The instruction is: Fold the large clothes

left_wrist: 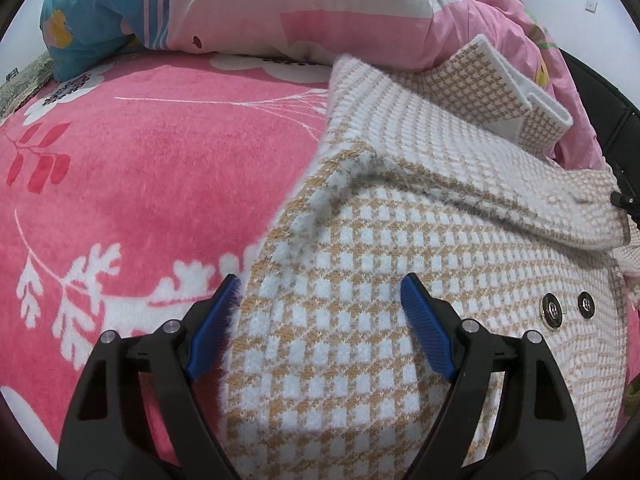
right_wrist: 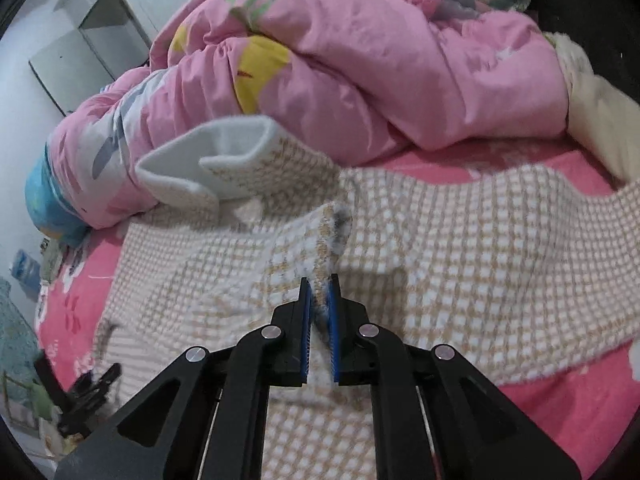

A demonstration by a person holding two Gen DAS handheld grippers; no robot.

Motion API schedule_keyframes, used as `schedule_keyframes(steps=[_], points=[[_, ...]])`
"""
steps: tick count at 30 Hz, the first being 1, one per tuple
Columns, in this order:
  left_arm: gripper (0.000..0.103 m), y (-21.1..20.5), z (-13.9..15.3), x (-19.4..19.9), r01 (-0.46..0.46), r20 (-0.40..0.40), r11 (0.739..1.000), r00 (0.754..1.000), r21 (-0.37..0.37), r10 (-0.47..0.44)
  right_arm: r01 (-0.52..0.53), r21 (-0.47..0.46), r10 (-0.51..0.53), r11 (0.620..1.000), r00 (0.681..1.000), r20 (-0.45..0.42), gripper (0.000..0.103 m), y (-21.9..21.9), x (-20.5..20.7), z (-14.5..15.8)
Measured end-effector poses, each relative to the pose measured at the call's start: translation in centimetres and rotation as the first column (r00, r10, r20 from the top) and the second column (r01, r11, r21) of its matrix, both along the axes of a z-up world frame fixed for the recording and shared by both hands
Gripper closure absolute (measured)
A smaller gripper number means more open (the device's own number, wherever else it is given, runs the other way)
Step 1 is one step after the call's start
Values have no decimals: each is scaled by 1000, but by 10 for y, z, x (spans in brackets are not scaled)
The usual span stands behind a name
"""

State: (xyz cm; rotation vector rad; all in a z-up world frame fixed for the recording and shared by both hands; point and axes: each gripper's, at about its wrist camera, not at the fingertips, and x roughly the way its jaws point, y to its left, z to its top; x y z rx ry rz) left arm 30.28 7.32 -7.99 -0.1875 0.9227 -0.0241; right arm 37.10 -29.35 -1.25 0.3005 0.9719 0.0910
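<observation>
- Lying across a bed, a large tan-and-white houndstooth knitted coat (left_wrist: 400,240) is spread over a pink fleece blanket with white leaf and flower print (left_wrist: 140,168).
- Its white-lined collar (right_wrist: 224,148) stands up at the far end, against a heap of pink floral quilt (right_wrist: 380,64).
- Two round dark buttons with metal rims (left_wrist: 552,310) sit side by side on the coat front, to the right in the left wrist view.
- The left claw (left_wrist: 320,292) hovers over the coat's near left edge with its blue ribbed pads (left_wrist: 428,332) spread wide, released; one pad is by the fuzzy hem and the other above the check fabric, neither pinching anything.
- The right claw (right_wrist: 320,292) is clenched on a fold of the same coat, its blue pads nearly together with a ridge of knitted cloth caught between them and drawn up off the garment below.
- A grey-smudged fringe (right_wrist: 340,220) marks the raised flap just beyond the right claw's tips.
- A blue-and-white patterned pillow (left_wrist: 104,12) lies at the head of the bed, behind the blanket.
- White cupboard panels (right_wrist: 84,40) stand against the wall beyond the quilt.
</observation>
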Motion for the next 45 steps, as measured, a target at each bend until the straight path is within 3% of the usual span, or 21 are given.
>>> schedule_keyframes(steps=[3,6,9,11,12,15,17,21,24,26,29,31,33,37,41,43,45], points=[[25,0,-2,0,-2,1,1000,1000,-2,2,56,33,-52,998,993,-107,86,-31,14,-30],[25,0,-3,0,-1,1,1000,1000,-2,1,136,133,-128,982,989,-74,86,-64,3,-27],[25,0,-3,0,-1,2,1000,1000,-2,1,87,194,-82,977,996,-30,77,-61,-5,-12],[25,-1,-3,0,-2,3,1000,1000,-3,2,-3,233,9,972,1000,-25,74,-42,-3,-8],[25,-1,-3,0,-2,4,1000,1000,-5,3,-37,228,43,973,999,-22,74,-32,-2,-7],[25,2,-4,-1,-2,7,1000,1000,-15,2,-132,93,137,987,990,-46,70,10,5,-23],[25,7,-1,-2,-6,16,999,1000,-43,6,-167,-99,153,981,979,-138,69,32,12,-53],[26,34,22,-16,-49,58,988,997,-144,58,-153,-181,128,971,982,-141,69,43,4,-44],[26,44,54,-23,-48,122,992,991,-119,62,-217,-179,205,960,975,-82,67,66,1,-16],[26,44,75,-17,-36,144,992,988,-119,54,-256,-173,252,951,967,-46,59,86,9,-8],[26,32,95,4,-30,142,997,989,-77,41,-296,-167,291,940,955,-57,56,108,25,-26],[26,18,100,24,-19,133,999,991,-44,25,-308,-188,289,933,949,-125,51,118,35,-63],[26,4,97,42,-10,122,1000,992,-2,10,-311,-199,302,929,950,-77,48,118,30,-70],[26,-24,81,72,45,63,999,997,7,-45,-273,-127,264,954,961,-82,48,96,11,-48],[26,-61,63,100,113,7,994,994,-11,-113,-184,-204,174,961,982,-69,44,60,-11,-50],[25,-82,45,114,150,-42,988,988,-34,-152,-176,-174,165,969,983,-77,41,49,-14,-63],[22,-95,25,122,146,-94,989,985,-18,-147,-179,-188,169,966,983,-67,42,49,-21,-57]])
